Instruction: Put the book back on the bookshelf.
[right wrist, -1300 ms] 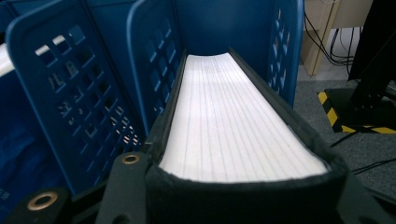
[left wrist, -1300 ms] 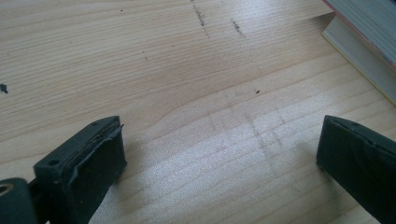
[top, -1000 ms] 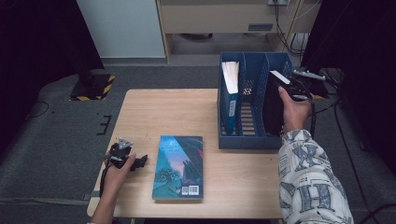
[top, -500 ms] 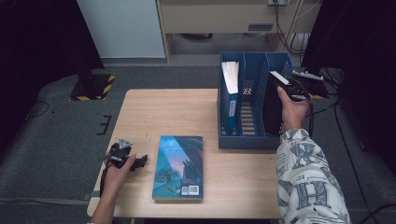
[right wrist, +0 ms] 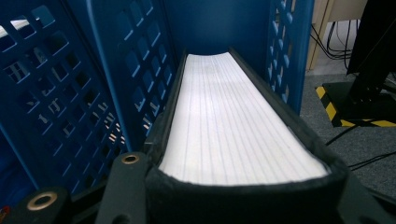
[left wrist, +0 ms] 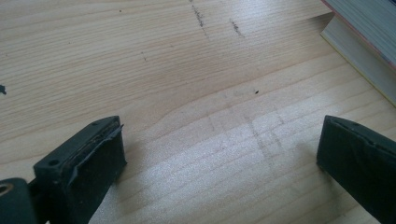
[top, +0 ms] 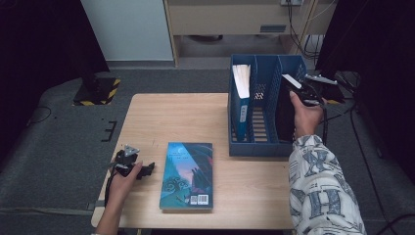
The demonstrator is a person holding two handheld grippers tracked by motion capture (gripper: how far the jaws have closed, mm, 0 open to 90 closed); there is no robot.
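A teal-covered book (top: pixel 188 174) lies flat near the table's front edge. Just left of it my left gripper (top: pixel 148 169) rests on the wood, open, with bare tabletop between its jaws (left wrist: pixel 219 154); the book's page edge (left wrist: pixel 369 51) shows at the upper right in the left gripper view. A blue file organizer (top: pixel 259 147) stands at the right of the table. My right gripper (top: pixel 297 91) is shut on a black-covered book (top: pixel 284 110) that stands upright in the organizer's right compartment, white page edge (right wrist: pixel 233 121) facing up.
A blue-spined book (top: pixel 241 98) with white pages stands in the organizer's left compartment; the middle compartment holds nothing. The wooden table (top: pixel 171 117) is bare at its back left. Cables and dark equipment (top: pixel 342 88) sit on the floor right of the organizer.
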